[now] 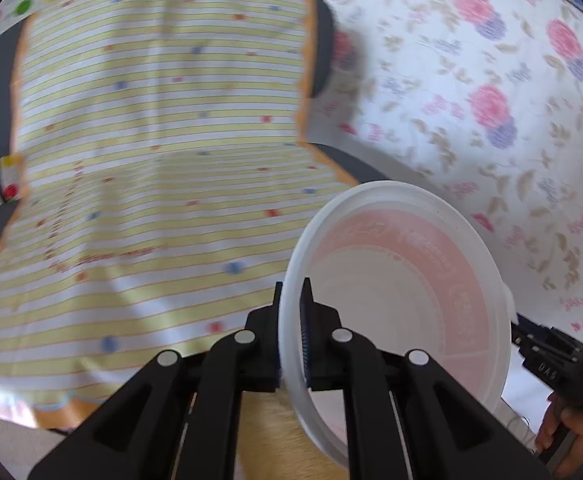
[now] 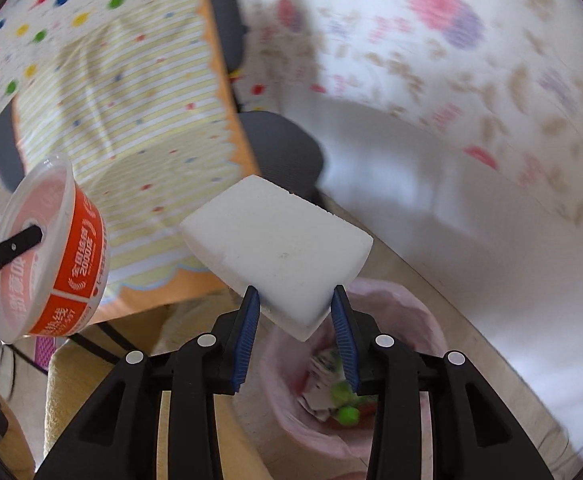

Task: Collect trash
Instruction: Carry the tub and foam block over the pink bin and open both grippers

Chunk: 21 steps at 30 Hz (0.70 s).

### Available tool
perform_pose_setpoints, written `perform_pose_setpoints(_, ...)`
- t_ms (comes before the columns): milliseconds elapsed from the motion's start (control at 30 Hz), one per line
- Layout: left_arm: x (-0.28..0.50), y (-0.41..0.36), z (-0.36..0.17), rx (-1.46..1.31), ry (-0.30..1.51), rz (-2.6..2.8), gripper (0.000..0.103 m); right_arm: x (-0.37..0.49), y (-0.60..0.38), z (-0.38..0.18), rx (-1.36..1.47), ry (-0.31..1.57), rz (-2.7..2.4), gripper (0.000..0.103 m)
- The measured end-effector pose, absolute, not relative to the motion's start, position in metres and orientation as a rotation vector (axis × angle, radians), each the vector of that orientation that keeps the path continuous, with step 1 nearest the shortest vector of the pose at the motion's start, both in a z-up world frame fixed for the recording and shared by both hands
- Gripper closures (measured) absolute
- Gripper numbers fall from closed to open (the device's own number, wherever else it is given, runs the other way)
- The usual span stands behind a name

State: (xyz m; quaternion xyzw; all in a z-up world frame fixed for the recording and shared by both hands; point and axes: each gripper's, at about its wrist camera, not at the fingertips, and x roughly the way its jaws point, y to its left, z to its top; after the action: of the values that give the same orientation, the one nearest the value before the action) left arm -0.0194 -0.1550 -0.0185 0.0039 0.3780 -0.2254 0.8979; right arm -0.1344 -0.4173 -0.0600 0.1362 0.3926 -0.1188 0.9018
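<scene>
Right tool [image 2: 295, 300] pinching the foam block [image 2: 279, 248], bin [image 2: 423, 320] straight below; left tool [image 1: 291, 312] clamped on the tub [image 1: 403, 280] rim.

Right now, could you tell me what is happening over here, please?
A person is collecting trash with two hand-held grippers. The left tool pinches the rim of an empty plastic tub with an orange label. The right tool has a white foam block between its pads, above a pink-lined bin that already holds some rubbish.
</scene>
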Motion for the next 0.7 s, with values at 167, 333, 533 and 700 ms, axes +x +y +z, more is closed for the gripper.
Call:
perform_pose_setpoints(167,-0.031,-0.196,-0.029,0.030,0.799,-0.524,0.098,-0.148,-0.438,-0.070,0.293,0.834,-0.303,0.063)
perform_pose_setpoints(333,-0.040,-0.213,-0.051,0.052,0.856,-0.554,0.097,-0.149,-0.453,-0.088,0.331,0.867,-0.304,0.053)
perform_pose_setpoints(533,-0.040,-0.215,-0.052,0.059,0.862,-0.540,0.097,-0.151,-0.456,-0.089,0.367,0.845,-0.297,0.047)
perform_pose_setpoints(700,-0.045,-0.216,-0.057,0.074,0.876,-0.549,0.096,-0.157,-0.459,-0.077,0.391,0.789,-0.301,0.047)
